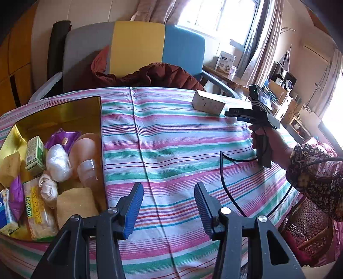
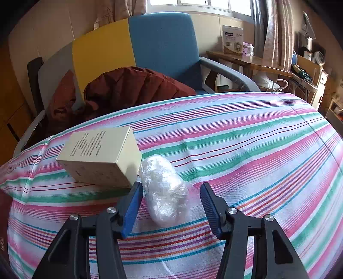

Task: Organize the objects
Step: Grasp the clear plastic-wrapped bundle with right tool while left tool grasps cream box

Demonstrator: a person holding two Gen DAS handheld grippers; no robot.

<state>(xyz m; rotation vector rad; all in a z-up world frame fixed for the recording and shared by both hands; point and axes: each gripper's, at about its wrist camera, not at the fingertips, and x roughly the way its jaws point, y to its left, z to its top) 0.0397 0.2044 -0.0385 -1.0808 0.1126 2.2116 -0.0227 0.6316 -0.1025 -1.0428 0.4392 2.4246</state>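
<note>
right tool (image 2: pixel 171 191) open around plastic-wrapped bundle (image 2: pixel 166 193); left tool (image 1: pixel 169 193) open, empty.

A home living room: armchair (image 2: pixel 163 53), curtained window (image 2: pixel 199 3), striped tablecloth (image 2: pixel 235 150).

One cream box (image 2: pixel 100 157), one plastic-wrapped bundle (image 2: pixel 166 191) on the cloth, another in one gold tray (image 1: pixel 62 111).

The gold box (image 1: pixel 57 111) runs off the left wrist view's left edge, cutting a blue carton (image 1: pixel 5 211). Print on the cream box (image 2: pixel 100 154) is too small to read.
</note>
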